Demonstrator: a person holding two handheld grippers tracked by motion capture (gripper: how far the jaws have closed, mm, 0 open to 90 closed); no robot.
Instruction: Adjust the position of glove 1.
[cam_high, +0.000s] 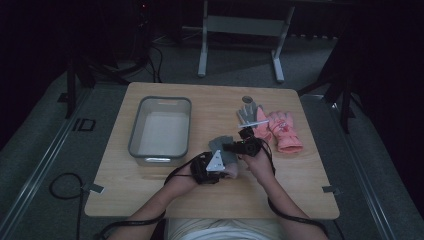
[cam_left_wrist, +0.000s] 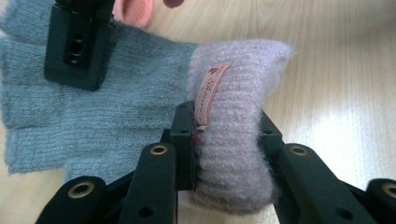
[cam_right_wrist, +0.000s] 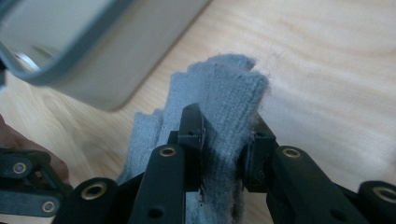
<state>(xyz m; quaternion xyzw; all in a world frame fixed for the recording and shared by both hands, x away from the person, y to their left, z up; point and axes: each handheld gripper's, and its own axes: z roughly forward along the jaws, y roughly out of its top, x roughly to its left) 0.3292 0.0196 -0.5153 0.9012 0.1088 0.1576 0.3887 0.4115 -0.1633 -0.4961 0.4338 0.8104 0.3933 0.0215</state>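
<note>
Glove, grey knit, sits centre frame on the counter — left tool clamps its pale cuff, right tool pinches the finger end. Probably bound for the bin; lift both ends together, keep grips tight.

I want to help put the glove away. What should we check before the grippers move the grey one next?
1. Left gripper clamped on the fuzzy pale cuff of the grey knitted glove: ok.
2. Right gripper clamped on the glove's finger end: ok.
3. Grey rectangular plastic bin open on top with room inside: ok.
4. Bin close to the grippers, just to their left on the wooden table: ok.
5. Glove lifted fully off the table: cannot tell.
6. Pink padded gloves and the other grey knitted glove lying apart from the held one: ok.
</note>
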